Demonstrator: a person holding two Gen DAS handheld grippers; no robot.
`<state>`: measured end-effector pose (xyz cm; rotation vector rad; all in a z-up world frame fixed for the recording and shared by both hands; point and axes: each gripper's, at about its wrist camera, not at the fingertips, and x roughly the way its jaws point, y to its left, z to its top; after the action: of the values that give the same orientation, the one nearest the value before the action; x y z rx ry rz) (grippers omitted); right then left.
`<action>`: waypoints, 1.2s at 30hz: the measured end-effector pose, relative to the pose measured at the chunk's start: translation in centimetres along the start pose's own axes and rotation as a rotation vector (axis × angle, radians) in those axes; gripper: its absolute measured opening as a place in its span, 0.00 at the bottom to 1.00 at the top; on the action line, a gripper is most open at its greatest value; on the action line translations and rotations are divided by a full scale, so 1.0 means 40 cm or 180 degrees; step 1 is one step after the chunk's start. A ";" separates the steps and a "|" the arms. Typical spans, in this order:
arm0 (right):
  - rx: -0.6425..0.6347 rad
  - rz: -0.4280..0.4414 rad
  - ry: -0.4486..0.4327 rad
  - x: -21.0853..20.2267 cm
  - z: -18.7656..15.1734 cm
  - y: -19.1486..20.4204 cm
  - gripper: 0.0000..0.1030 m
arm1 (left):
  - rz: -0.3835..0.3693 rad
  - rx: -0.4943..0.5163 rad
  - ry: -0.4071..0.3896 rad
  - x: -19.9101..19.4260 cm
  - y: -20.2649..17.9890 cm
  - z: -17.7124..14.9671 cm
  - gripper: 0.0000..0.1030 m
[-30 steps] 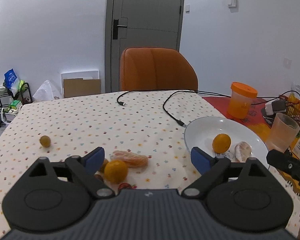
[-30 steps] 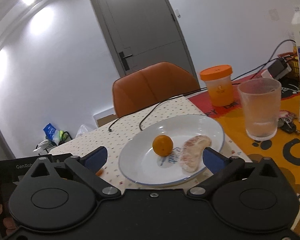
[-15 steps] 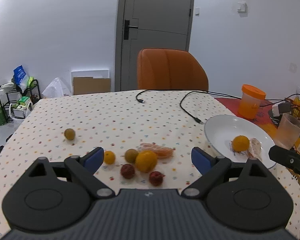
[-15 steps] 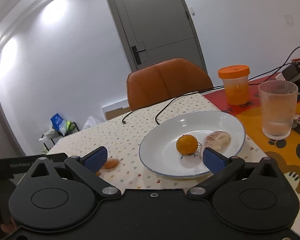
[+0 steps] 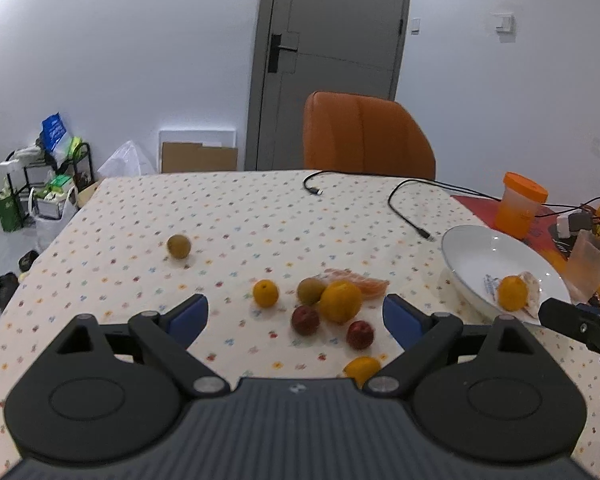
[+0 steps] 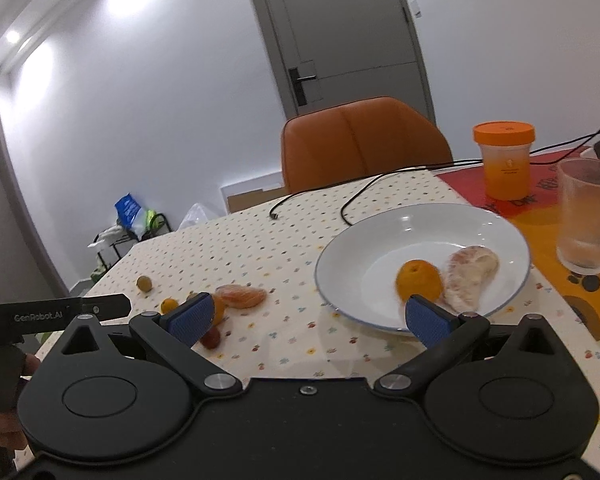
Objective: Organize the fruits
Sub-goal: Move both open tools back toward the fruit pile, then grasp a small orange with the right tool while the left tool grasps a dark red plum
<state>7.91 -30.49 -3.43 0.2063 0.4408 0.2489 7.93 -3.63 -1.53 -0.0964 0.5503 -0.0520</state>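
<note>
Hovering above the near edge of the counter (image 5: pixel 240 216), the left gripper (image 5: pixel 296 316) has its jaws spread wide with nothing between the blue pads, and its black body cuts off the lowest fruit, a small orange one (image 5: pixel 362 368) of which only the top shows. Ahead of it lies a loose cluster on the dotted cloth: a large orange (image 5: pixel 340 302) touching a greenish-brown fruit (image 5: pixel 310 290), two dark red fruits (image 5: pixel 306 320) just in front, a small orange fruit (image 5: pixel 265 293) to the left, and a peeled citrus piece (image 5: pixel 360 282) partly hidden behind the large orange, its long axis running left to right. A lone greenish fruit (image 5: pixel 179 246) sits well apart, farther left. The white plate (image 6: pixel 380 236) rests at the right, near the counter's red and orange mat, holding an orange (image 6: pixel 418 280) beside a pale peeled segment (image 6: pixel 470 274) whose long axis slants from near-left up to far-right; in the left wrist view that segment is mostly hidden behind the orange and hard to make out. The right gripper (image 6: pixel 308 316) is likewise wide open and empty, its right pad overlapping the plate's near rim in view. A ribbed glass (image 6: pixel 588 216) is cut off by the frame edge, and an orange-lidded jar (image 6: pixel 504 160) stands behind it. Motion blur softens the fruit edges.
</note>
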 end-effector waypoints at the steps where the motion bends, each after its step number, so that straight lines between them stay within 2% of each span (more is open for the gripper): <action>1: -0.0013 0.0013 0.0019 0.003 -0.001 0.005 1.00 | 0.0008 -0.0007 0.0012 0.000 0.007 -0.003 0.90; 9: -0.0120 0.0119 0.0163 0.040 -0.015 0.045 0.98 | 0.0202 -0.0140 -0.0050 -0.011 0.074 -0.016 0.90; 20: -0.0227 0.0371 0.0445 0.110 -0.042 0.109 0.77 | 0.0306 -0.0228 -0.0023 -0.012 0.128 -0.024 0.88; 33: -0.0463 0.0628 0.0643 0.172 -0.069 0.184 0.60 | 0.0239 -0.0147 0.0101 0.023 0.117 -0.041 0.80; 36: -0.0515 0.0666 0.0710 0.195 -0.078 0.195 0.50 | 0.0254 -0.0136 0.0131 0.032 0.120 -0.045 0.79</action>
<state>11.86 -20.46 -7.35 0.0655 0.6183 0.5141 8.18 0.92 -4.22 -0.1150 0.5961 0.0354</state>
